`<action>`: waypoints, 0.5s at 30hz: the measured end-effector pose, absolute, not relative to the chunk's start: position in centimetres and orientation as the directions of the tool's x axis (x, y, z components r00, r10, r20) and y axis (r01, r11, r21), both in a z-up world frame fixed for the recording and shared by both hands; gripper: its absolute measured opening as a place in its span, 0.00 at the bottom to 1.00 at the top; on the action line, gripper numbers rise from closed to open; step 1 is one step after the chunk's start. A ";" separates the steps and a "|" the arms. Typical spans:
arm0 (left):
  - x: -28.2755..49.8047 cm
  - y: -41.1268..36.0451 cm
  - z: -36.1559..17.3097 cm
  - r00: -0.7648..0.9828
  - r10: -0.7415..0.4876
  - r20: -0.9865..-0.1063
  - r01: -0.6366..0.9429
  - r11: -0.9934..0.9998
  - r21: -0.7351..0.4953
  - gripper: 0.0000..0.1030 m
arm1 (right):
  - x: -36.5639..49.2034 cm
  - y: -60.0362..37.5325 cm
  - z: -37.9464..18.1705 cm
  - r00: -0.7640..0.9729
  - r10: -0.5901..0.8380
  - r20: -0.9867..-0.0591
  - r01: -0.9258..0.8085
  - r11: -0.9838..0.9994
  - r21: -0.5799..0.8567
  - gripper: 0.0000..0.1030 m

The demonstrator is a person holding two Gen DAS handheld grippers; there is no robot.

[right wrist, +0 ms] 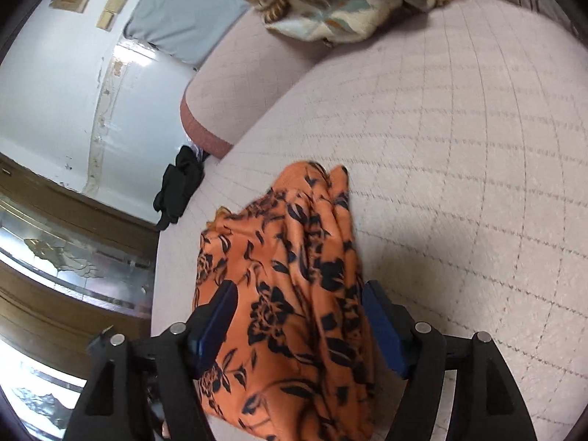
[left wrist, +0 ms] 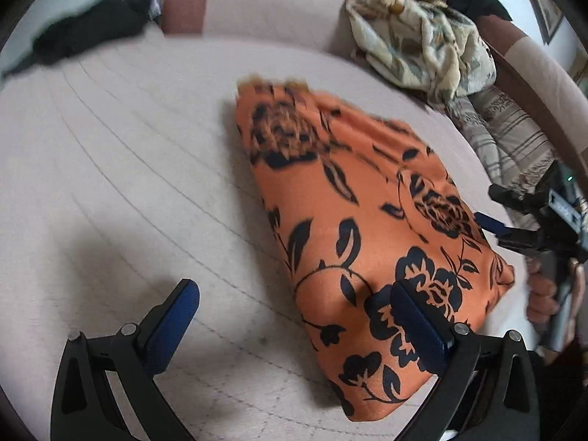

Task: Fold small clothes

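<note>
Left tongs (left wrist: pixel 294 330): spread wide, nothing between the pads; right pad overlapping the near edge of the orange floral garment (left wrist: pixel 367 228), contact unclear. Garment lying on the quilted bed cover (left wrist: pixel 128 165), folded into a long panel running from 11 o'clock to 5 o'clock in the left wrist view. Black cloth (left wrist: pixel 88 33) far off at 10 o'clock, patterned cream pile (left wrist: pixel 422 44) at 1 o'clock, both well apart from the work. Right tongs (right wrist: pixel 297 330): spread, cloth bunched between the pads, no visible pinch; seen in the left view at 3 o'clock beside the garment's edge. Likely step: release after a lengthwise fold. Next move probably calls for regripping one short end with both tongs, carrying it over to the other, keeping edges aligned.
</note>
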State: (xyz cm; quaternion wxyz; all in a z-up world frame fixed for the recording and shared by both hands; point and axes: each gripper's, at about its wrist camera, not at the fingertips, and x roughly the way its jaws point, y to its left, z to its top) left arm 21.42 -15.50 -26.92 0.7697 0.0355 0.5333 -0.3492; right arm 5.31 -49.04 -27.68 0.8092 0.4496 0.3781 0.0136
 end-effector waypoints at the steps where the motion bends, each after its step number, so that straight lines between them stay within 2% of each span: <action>1: 21.8 -15.8 -27.5 0.147 -0.511 -0.847 0.574 0.742 -0.347 1.00 | 5.3 -49.2 -28.0 0.701 0.360 -0.615 0.332 0.599 0.729 0.72; 11: 22.4 -17.8 -28.6 0.058 -0.579 -0.814 0.596 0.674 -0.437 1.00 | 7.4 -48.7 -32.2 0.614 0.540 -0.576 0.299 0.515 0.803 0.72; 13: 22.6 -18.2 -28.7 0.050 -0.588 -0.807 0.597 0.666 -0.448 1.00 | 8.3 -47.9 -32.8 0.592 0.568 -0.572 0.285 0.516 0.808 0.75; 15: 23.0 -18.5 -28.7 0.042 -0.605 -0.795 0.591 0.657 -0.469 1.00 | 8.8 -47.5 -32.8 0.604 0.581 -0.546 0.258 0.505 0.823 0.83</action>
